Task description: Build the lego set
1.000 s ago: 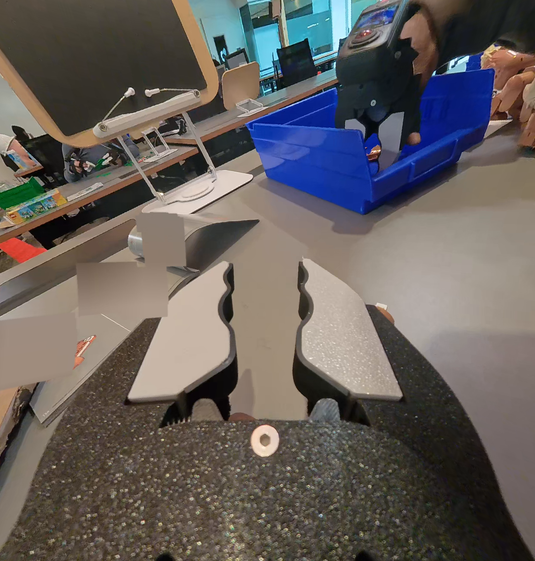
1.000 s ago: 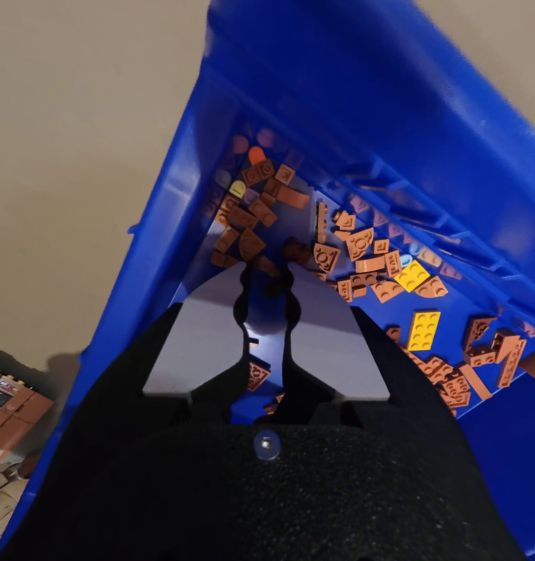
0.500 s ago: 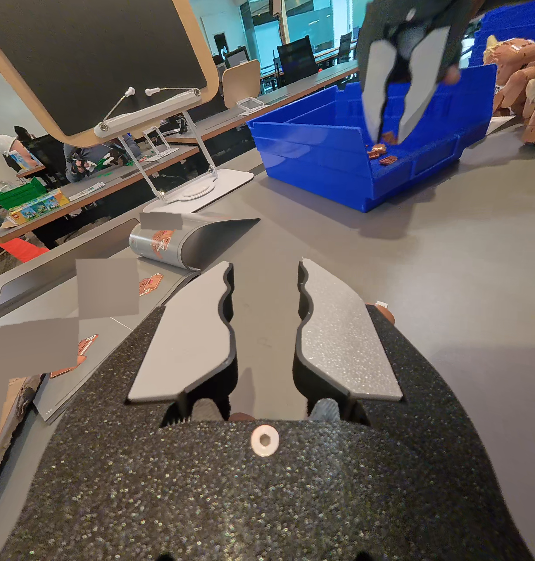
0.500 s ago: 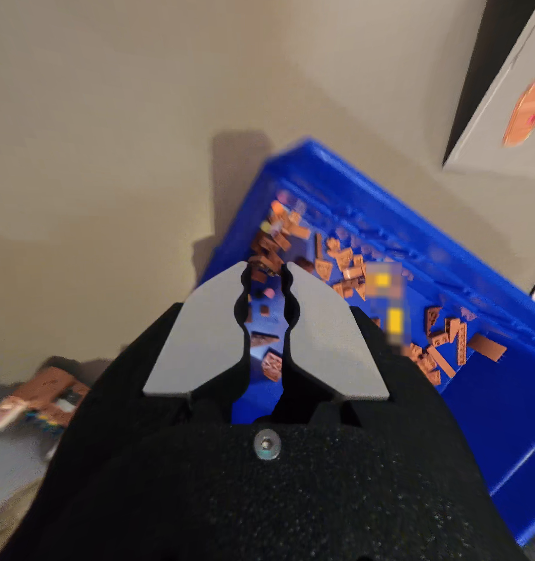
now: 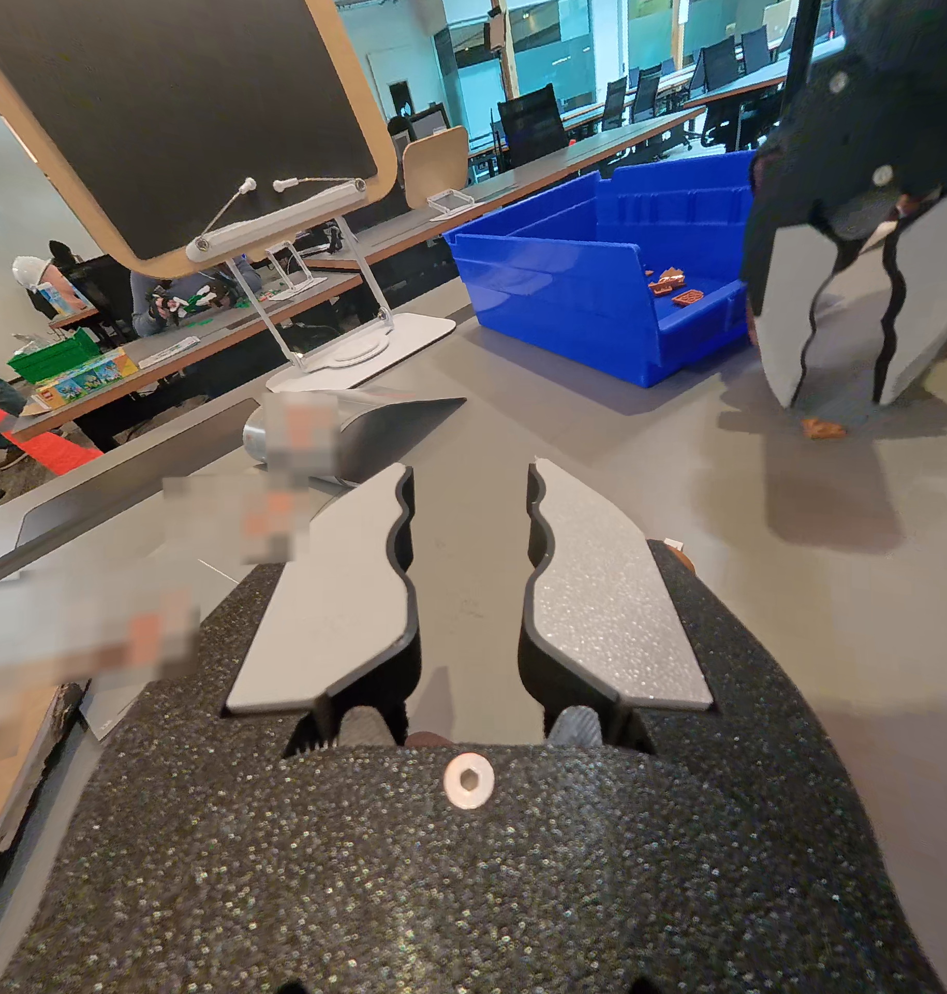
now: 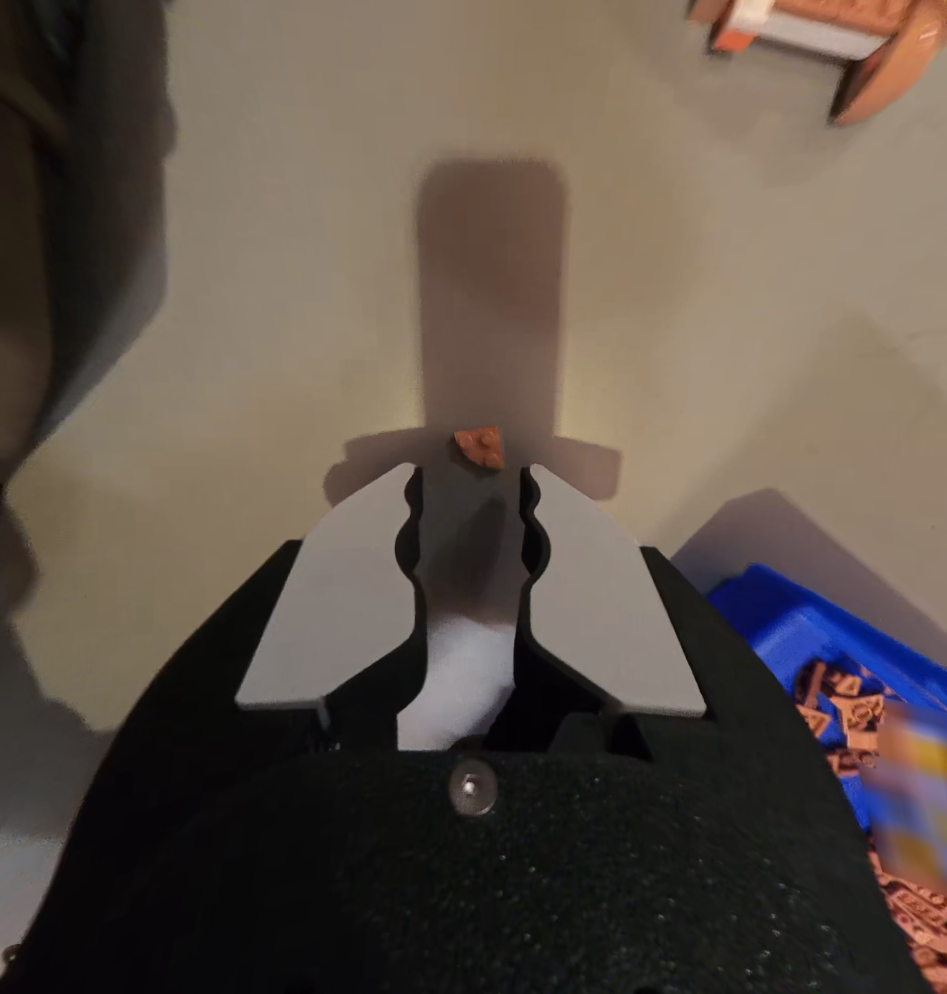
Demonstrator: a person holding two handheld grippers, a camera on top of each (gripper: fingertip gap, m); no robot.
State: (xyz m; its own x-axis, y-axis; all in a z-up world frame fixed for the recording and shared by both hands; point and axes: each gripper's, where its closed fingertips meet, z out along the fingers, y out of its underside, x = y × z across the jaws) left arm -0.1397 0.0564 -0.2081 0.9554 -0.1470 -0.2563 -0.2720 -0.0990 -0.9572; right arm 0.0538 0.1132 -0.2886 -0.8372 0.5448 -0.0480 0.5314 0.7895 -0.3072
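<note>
The right claw (image 6: 471, 473) points down at the grey surface (image 6: 299, 269), its jaws parted moderately and holding nothing. A small brown wedge piece (image 6: 480, 448) lies flat on the surface just past the fingertips, at about 12 o'clock in the right wrist view, touching neither finger as far as I can tell. From the left wrist view the same claw (image 5: 837, 400) stands at 2 o'clock with the piece (image 5: 823, 428) just under its tips.

The left claw (image 5: 468, 473) rests low over the surface, jaws wide apart and empty.

The blue bin (image 5: 595, 285) sits at 1 o'clock in the left view, more brown pieces (image 5: 673, 285) inside; in the right view its corner (image 6: 783, 634) shows at 4 o'clock.

Half a second ago the right claw was above the bin with its jaws nearly together; now it is out over the bare surface and the jaws are wider. The left claw has not moved.
</note>
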